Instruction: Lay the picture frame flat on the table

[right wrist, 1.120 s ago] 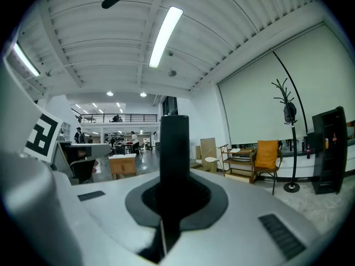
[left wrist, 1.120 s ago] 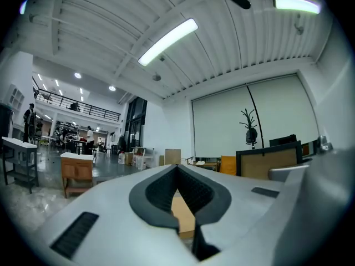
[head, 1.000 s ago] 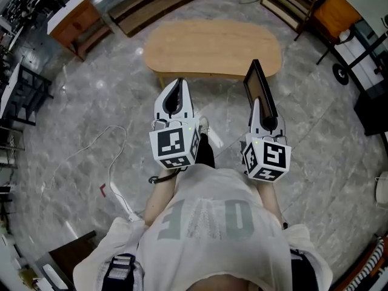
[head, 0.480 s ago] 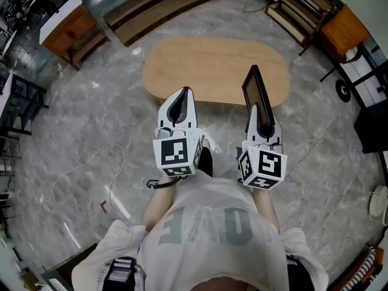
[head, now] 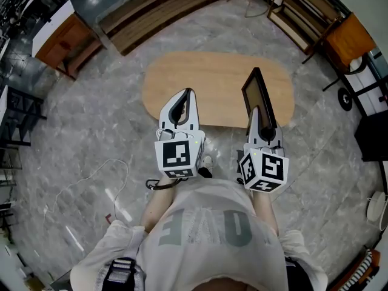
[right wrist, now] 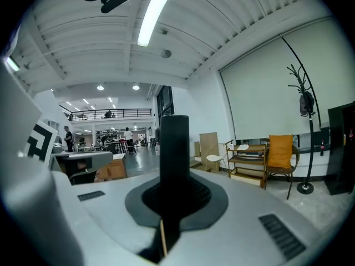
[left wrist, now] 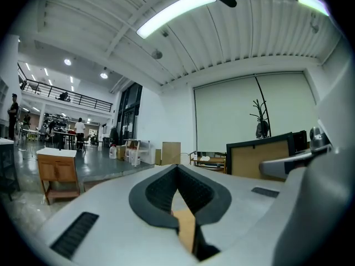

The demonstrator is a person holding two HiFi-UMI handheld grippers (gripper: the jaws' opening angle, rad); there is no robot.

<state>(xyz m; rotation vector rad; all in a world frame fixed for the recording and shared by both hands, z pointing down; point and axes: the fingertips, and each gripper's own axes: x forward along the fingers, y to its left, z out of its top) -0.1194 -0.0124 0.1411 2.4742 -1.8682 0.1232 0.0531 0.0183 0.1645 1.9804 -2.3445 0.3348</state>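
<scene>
In the head view my right gripper (head: 257, 110) is shut on the lower edge of the black picture frame (head: 257, 92). The frame stands upright, edge-on, over the near right part of the oval wooden table (head: 209, 80). The right gripper view has the frame's black edge (right wrist: 173, 148) rising straight from between the jaws of the right gripper (right wrist: 173, 188). My left gripper (head: 185, 93) reaches over the table's near edge, shut with nothing in it; its tips (left wrist: 177, 167) meet. From the left gripper view the frame's brown back (left wrist: 260, 157) is visible to the right.
An orange chair (head: 350, 34) and wooden shelves (head: 303, 11) stand at the far right. A wooden cabinet (head: 60, 35) is at the far left, a long bench (head: 163, 8) lies behind the table, and a white cable (head: 91, 174) trails on the marble floor to my left.
Both grippers and the held frame have moved forward together; they now reach over the table's near edge, where earlier they were short of it. The grips look unchanged.
</scene>
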